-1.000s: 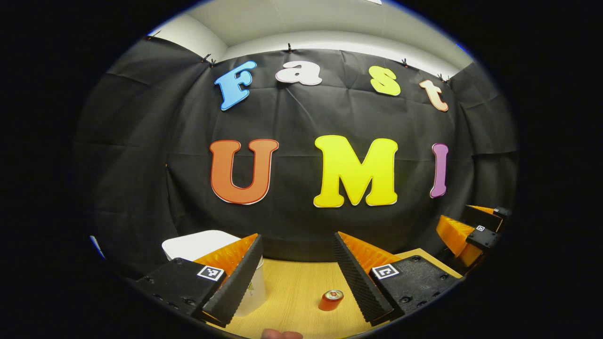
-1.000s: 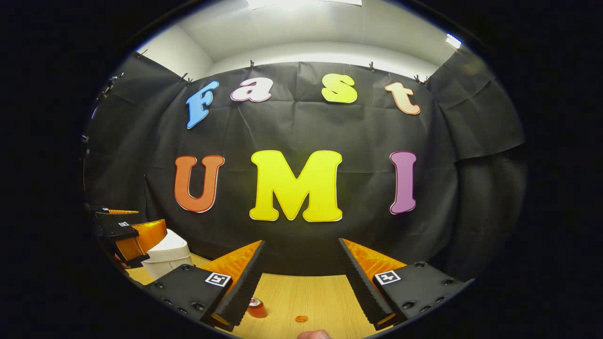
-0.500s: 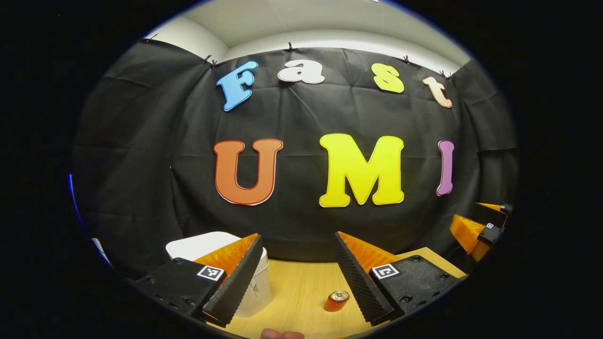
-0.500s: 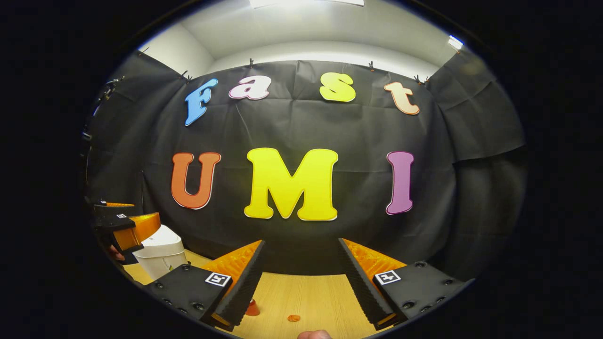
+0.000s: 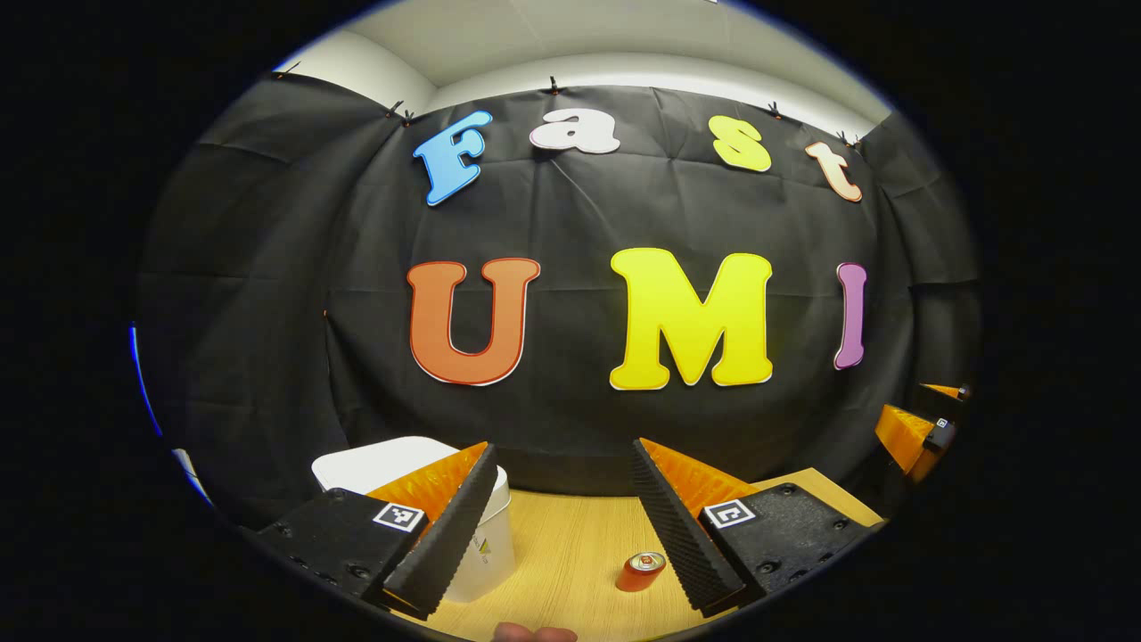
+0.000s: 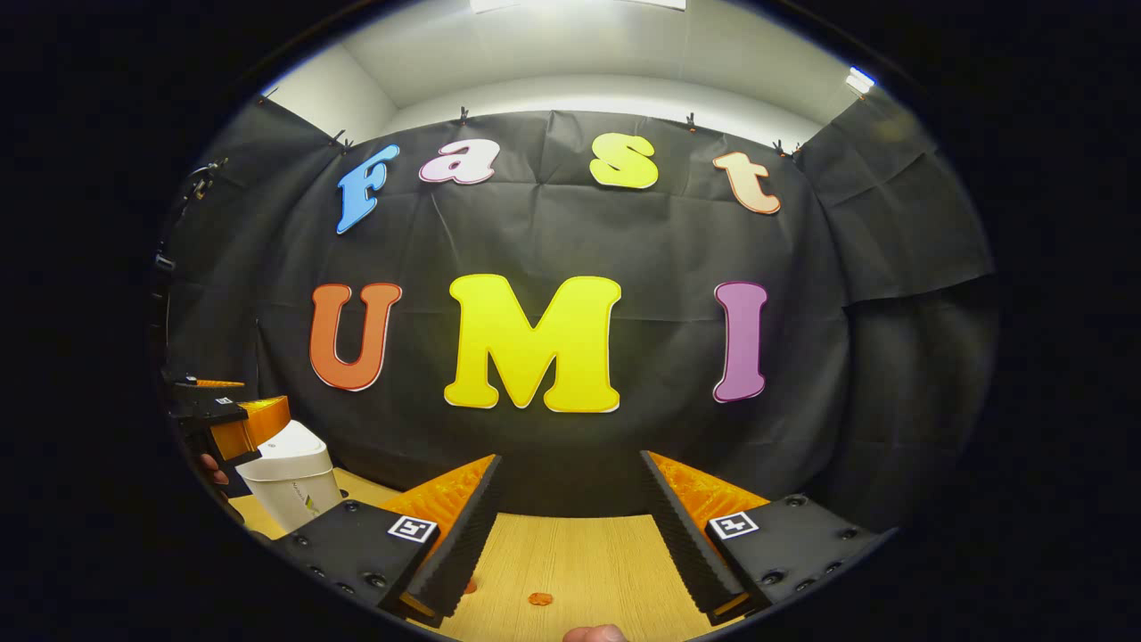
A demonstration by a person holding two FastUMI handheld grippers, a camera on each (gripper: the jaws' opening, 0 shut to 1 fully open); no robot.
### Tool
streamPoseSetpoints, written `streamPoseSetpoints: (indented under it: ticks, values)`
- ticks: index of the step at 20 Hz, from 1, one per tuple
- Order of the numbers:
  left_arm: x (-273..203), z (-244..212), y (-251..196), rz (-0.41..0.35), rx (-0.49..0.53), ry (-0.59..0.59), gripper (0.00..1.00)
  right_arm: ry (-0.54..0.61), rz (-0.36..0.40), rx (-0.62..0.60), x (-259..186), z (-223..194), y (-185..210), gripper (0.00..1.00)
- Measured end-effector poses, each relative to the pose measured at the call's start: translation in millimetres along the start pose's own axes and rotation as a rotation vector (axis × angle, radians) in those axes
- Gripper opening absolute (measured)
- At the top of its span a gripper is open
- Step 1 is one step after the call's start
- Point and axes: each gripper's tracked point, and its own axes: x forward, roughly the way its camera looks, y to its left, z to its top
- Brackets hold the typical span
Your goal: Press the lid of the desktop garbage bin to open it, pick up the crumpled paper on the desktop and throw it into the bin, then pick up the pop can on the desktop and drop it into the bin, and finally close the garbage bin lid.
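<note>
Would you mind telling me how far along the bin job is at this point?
Nothing looks done yet. The bin has its lid down, and the can stands on the desk. Both the left gripper and the right gripper are open, holding nothing. I can't spot the paper. Left: press the lid, bin paper and can, close.

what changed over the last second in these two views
The right gripper swung right: in its view the bin drifted toward the left edge and the can slid behind its left finger. In the left gripper view, the right gripper shrank toward the right edge. Nothing was grasped or released. The left gripper stays open near the bin, lid shut, can upright on the table.
</note>
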Motion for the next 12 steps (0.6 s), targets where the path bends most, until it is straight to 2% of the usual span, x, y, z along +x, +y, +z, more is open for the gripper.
streamPoseSetpoints:
  ticks: [6, 12]
  values:
    - [2.5, -15.1, -5.5, 0.011, -0.022, 0.022, 0.98, -0.018, 0.003, -0.041, -6.0, 3.8, -5.2, 0.92]
    - [10.3, -17.9, 9.5, 0.071, 0.011, 0.014, 0.98, -0.004, -0.014, -0.050, -13.0, -0.5, -19.4, 0.94]
